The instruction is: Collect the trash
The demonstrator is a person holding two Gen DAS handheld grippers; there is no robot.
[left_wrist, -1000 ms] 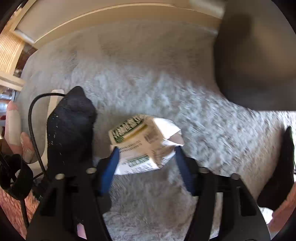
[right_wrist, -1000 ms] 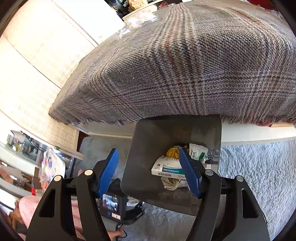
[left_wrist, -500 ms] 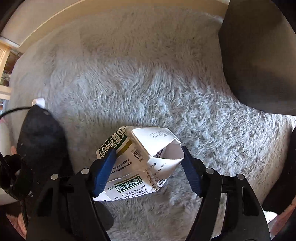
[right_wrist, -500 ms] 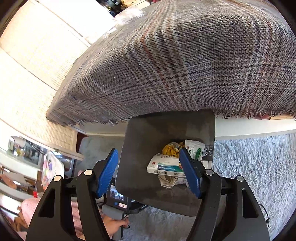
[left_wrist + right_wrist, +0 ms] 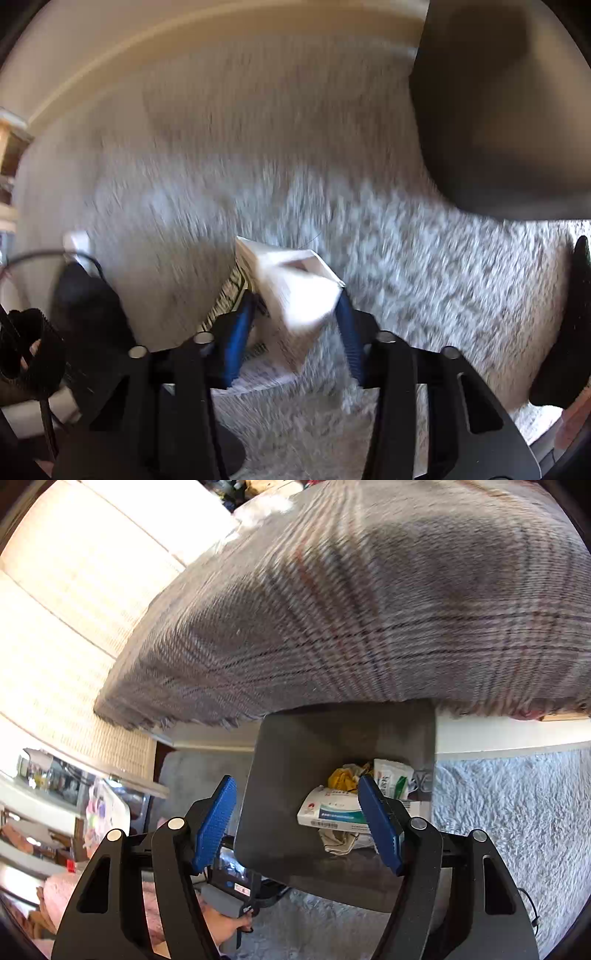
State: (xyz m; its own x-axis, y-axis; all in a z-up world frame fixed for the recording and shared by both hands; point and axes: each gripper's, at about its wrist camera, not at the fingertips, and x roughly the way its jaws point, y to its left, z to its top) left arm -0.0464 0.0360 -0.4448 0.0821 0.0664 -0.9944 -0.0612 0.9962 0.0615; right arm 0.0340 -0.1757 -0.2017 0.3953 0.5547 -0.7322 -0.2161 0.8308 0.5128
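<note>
Gripping a crumpled white carton (image 5: 295,302) between its blue pads, the left gripper (image 5: 295,332) is seen at lower centre of the left wrist view, jaws narrowed onto the box's sides. The carton is held clear of the shaggy grey rug (image 5: 424,277), presumably so it can be carried to the dark bin (image 5: 498,110) at upper right (heavy motion blur noted). The pose is judged low and forward-pointing, angled down at the rug.

In the right wrist view, the right gripper (image 5: 295,819) is held wide apart with nothing between its pads. It is aimed at the bin's open mouth (image 5: 288,775), mid-frame, where a white-and-teal box (image 5: 332,812), yellow wrapper (image 5: 341,777) and a pouch (image 5: 391,781) lie, under a plaid blanket (image 5: 351,609).
</note>
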